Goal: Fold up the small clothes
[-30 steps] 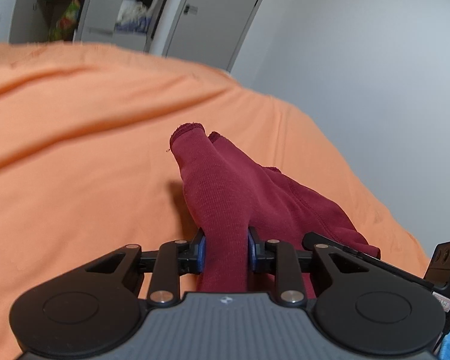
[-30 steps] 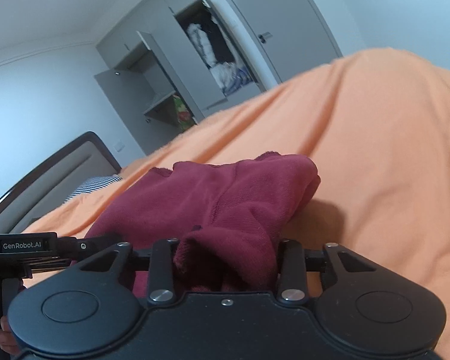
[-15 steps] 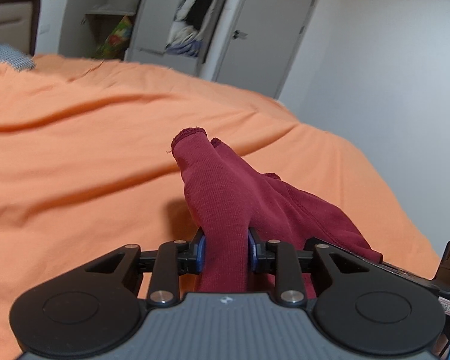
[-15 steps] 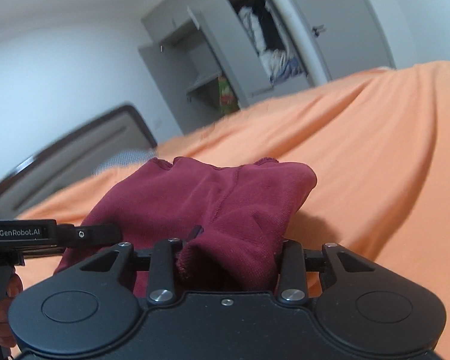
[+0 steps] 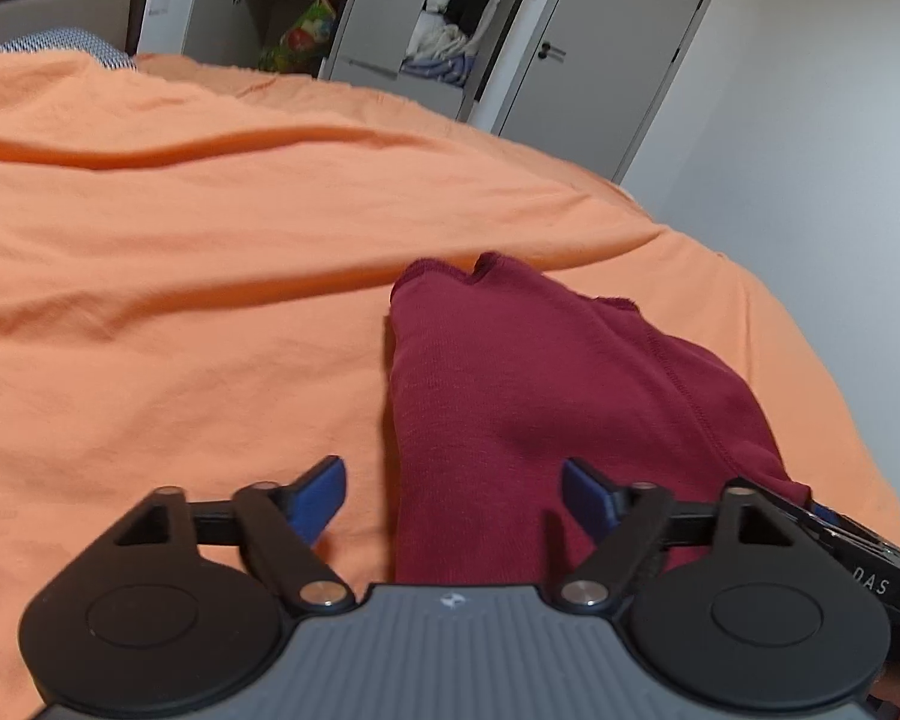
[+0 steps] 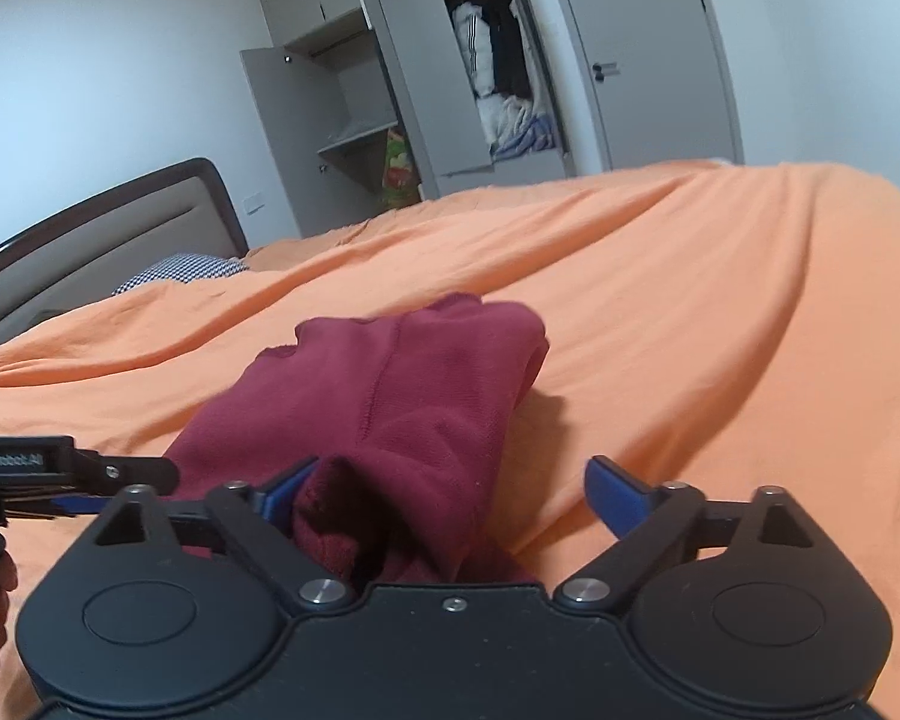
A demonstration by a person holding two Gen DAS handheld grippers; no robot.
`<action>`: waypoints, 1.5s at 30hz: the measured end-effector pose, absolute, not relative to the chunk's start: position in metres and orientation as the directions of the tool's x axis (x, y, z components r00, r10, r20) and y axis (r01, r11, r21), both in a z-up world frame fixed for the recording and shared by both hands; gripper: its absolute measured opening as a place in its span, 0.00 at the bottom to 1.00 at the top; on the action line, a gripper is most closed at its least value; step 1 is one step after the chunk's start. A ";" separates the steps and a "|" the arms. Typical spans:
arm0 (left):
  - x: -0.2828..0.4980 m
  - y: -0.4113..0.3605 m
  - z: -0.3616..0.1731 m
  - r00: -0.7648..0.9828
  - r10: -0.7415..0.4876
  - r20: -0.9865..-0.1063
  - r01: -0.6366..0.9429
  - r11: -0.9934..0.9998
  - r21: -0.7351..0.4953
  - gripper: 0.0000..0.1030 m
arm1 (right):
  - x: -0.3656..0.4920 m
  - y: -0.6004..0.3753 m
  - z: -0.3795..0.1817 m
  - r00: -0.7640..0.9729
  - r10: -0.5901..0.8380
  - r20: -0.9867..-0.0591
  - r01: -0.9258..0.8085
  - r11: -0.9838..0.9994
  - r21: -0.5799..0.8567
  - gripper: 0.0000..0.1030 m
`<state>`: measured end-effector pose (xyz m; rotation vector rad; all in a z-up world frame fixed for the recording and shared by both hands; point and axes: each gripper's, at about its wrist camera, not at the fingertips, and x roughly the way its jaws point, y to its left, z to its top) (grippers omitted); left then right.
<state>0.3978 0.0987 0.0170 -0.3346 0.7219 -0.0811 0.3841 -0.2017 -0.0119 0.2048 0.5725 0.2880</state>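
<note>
Left tool (image 5: 453, 489): jaws spread wide, blue pads clear of cloth, gripping nothing. Right tool (image 6: 450, 495): jaws spread wide, left pad touching cloth edge, nothing clamped. Maroon garment (image 5: 528, 384): folded bundle, lying on orange bedspread (image 5: 180, 276) directly ahead of both tools, near end running between each tool's fingers. Checked pillow (image 6: 177, 270): at head of bed, beside headboard (image 6: 90, 228). Grey wardrobe (image 6: 426, 90): far wall, doors open, clothes inside.
</note>
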 end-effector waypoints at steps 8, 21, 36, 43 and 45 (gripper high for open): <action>0.351 0.099 0.041 0.814 -0.122 -0.568 -0.055 0.957 -0.285 0.99 | 0.342 -0.199 0.019 0.875 0.283 -0.393 -0.227 0.956 0.184 0.99; 0.258 0.095 0.054 0.873 -0.057 -0.485 -0.026 0.986 -0.164 1.00 | 0.252 -0.194 0.035 0.923 0.263 -0.280 -0.239 0.964 0.116 0.99; 0.188 0.095 0.026 0.905 -0.006 -0.425 -0.035 0.995 -0.088 1.00 | 0.182 -0.195 0.009 0.922 0.226 -0.314 -0.210 0.974 0.084 0.99; 0.184 0.097 0.017 0.900 -0.013 -0.436 -0.029 0.996 -0.090 1.00 | 0.176 -0.195 0.000 0.914 0.231 -0.335 -0.216 0.973 0.080 0.99; 0.186 0.097 0.015 0.896 -0.013 -0.443 -0.030 0.995 -0.091 1.00 | 0.177 -0.195 -0.002 0.912 0.228 -0.341 -0.213 0.974 0.079 0.99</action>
